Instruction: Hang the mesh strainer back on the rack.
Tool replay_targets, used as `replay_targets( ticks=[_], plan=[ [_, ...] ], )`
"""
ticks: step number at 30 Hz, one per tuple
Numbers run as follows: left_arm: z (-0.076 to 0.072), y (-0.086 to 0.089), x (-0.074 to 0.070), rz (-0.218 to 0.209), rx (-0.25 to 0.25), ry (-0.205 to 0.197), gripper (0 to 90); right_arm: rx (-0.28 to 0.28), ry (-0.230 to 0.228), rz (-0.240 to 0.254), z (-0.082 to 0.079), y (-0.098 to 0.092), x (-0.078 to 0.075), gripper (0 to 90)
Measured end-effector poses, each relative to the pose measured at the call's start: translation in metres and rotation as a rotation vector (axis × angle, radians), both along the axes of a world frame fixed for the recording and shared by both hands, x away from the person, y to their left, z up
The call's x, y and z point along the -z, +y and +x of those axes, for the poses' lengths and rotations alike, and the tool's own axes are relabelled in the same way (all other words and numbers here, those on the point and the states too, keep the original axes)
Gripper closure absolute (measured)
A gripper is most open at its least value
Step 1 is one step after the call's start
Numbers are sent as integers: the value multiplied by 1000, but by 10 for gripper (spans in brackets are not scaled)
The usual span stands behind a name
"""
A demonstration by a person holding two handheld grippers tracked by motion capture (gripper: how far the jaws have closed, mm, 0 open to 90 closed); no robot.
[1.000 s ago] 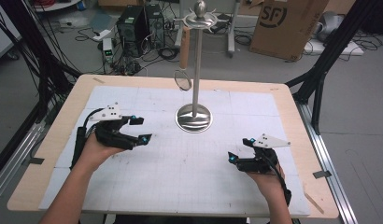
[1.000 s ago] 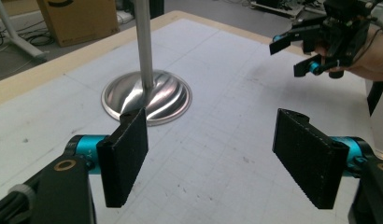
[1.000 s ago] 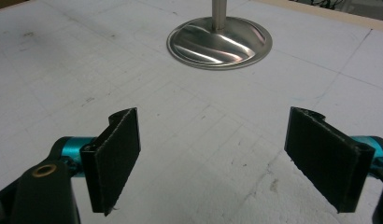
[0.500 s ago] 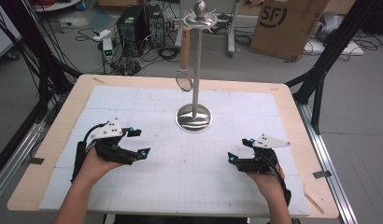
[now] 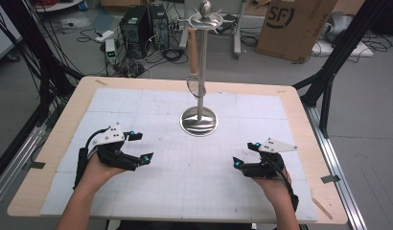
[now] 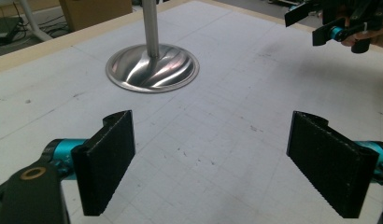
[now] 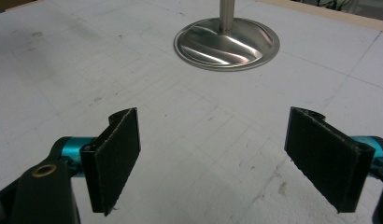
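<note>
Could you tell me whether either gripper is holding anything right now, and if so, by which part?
Nothing is held: the left gripper and right gripper both stand open over the bare table.

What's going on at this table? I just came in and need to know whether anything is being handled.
A person holds a gripper in each hand over the white mat. The left gripper has just been opening its jaws and nothing is between them; the right gripper is open and empty too. Both point toward the metal stand at mid-table, where a wooden-handled utensil hangs from the top. Neither gripper touches the stand.
</note>
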State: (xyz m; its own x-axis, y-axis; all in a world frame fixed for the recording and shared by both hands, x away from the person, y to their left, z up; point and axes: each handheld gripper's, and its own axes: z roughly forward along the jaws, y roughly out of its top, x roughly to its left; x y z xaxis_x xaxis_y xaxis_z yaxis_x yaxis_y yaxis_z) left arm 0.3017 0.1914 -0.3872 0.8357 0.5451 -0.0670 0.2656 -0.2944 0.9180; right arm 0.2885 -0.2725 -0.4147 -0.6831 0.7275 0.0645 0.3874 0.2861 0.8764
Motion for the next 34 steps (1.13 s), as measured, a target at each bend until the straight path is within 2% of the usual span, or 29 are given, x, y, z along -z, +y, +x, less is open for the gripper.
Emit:
replay_targets(
  ticks=[3,8,14,34],
  plan=[
    [0,1,3,4,0,-7,159,-5,-8,-2,0,1,0,173],
    [3,5,9,20,-30,19,159,-1,0,-2,0,1,0,173],
    [3,6,10,14,-29,18,159,0,-9,-1,0,0,0,173],
    [4,5,16,20,-35,41,162,-3,14,-6,2,0,2,173]
  ],
)
